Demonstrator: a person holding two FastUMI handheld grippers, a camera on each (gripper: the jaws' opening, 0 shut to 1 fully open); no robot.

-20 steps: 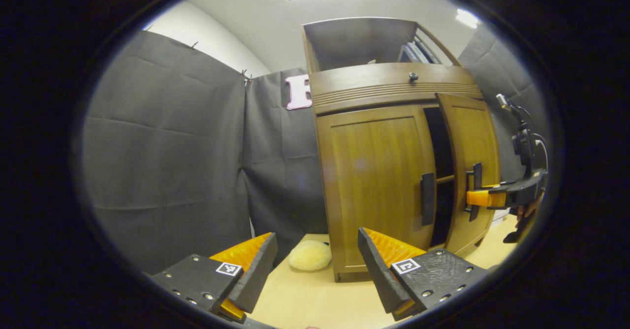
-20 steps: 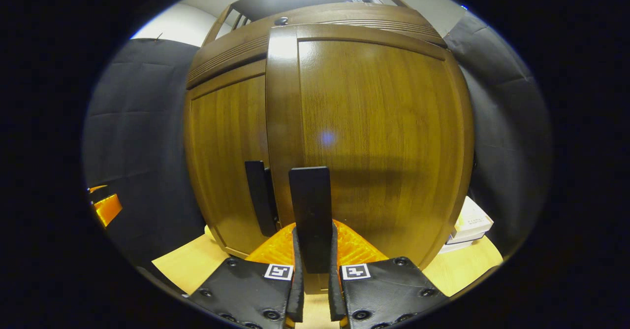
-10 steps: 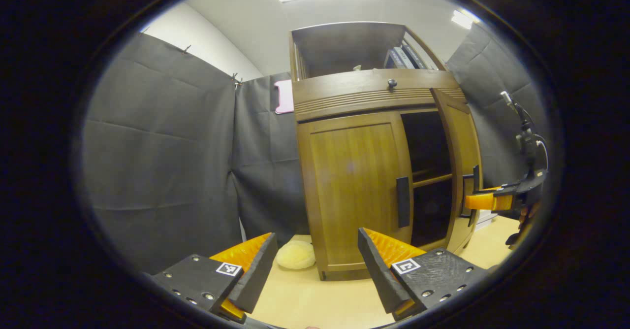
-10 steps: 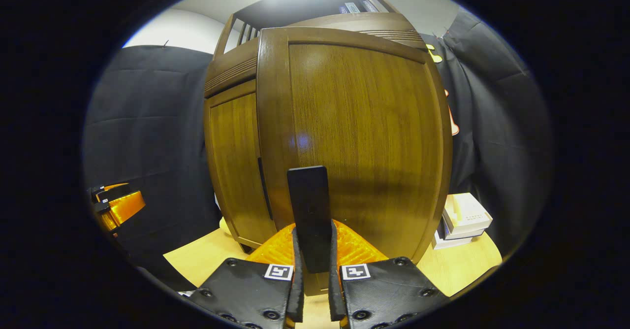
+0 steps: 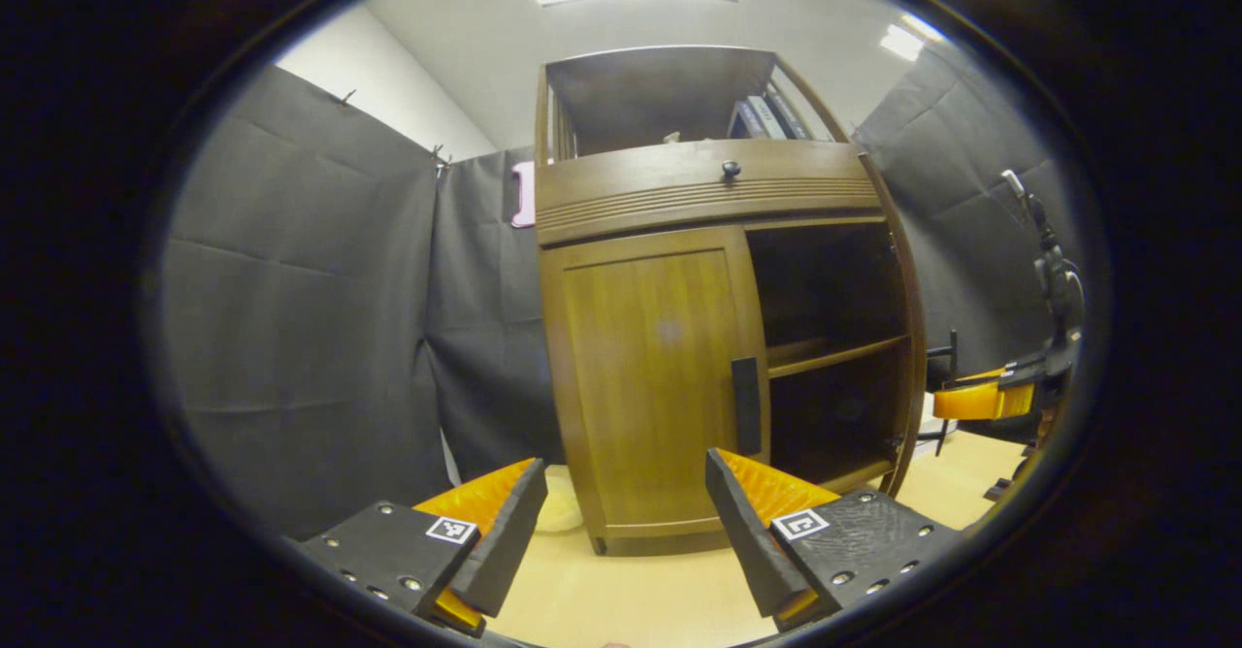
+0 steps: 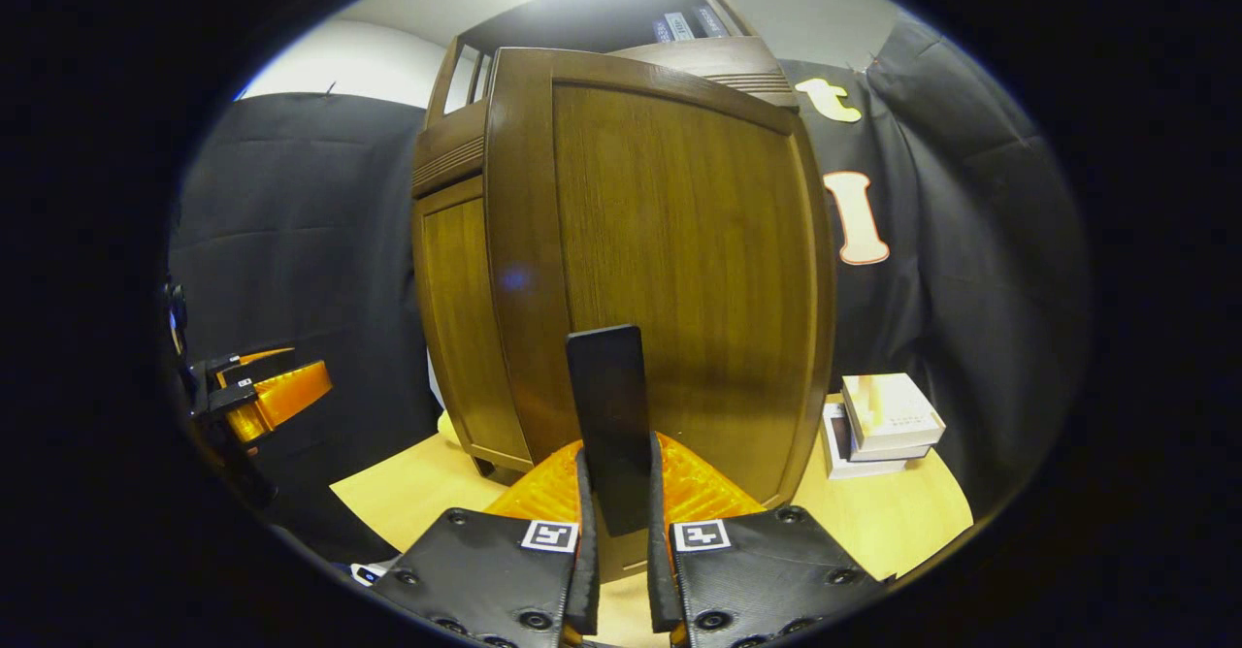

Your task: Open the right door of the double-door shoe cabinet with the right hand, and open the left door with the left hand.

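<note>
Right door swung wide, left door shut
Right gripper pinches the rigid right handle; left gripper, spread, should take the left handle beside the cabinet's centre

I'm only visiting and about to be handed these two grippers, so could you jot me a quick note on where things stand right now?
Right gripper: shut on the right door's handle, with the right door swung wide open.
Left gripper: open, holding nothing, short of the cabinet and pointed at the left door.
Left door: shut; its handle is untouched.
Inside the open half, a shelf shows.
Done: right door open.
Left: let go of the right handle, bring the left gripper to the left handle, close on it and pull that door open.
</note>
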